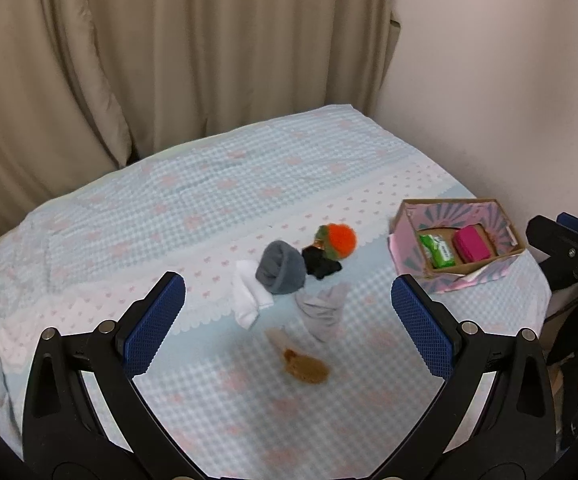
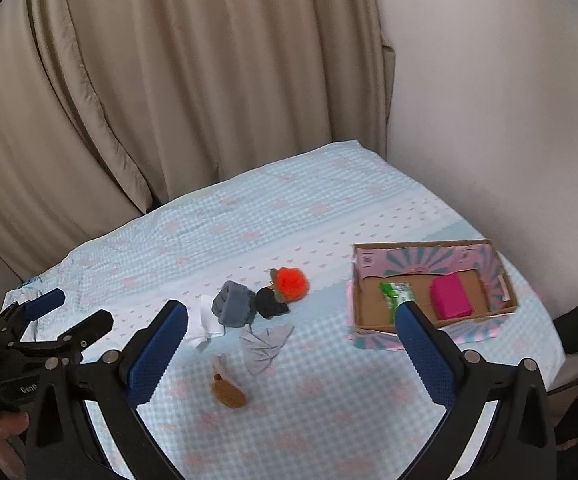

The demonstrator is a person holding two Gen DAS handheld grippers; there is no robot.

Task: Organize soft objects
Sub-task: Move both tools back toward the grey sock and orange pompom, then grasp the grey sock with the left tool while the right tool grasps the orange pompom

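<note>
Lying ahead of both spread claws (image 1: 289,320), socks (image 1: 281,274)

A box (image 1: 461,276) sits at the right of the bed (image 1: 209,200), near the wall (image 1: 509,80), with a packet (image 1: 437,250) lying left of a block (image 1: 472,245) inside it. Left of the box a heap of soft things lies mid-bed: a pompom (image 1: 339,240) farthest back, touching a dark cloth (image 1: 321,266), then a rolled sock (image 1: 282,267) resting on a folded sock (image 1: 247,296). Nearer the cameras lie a crumpled cloth (image 1: 323,310) and, nearest, a small toy (image 1: 305,368), while a curtain (image 1: 169,48) hangs behind the bed
</note>
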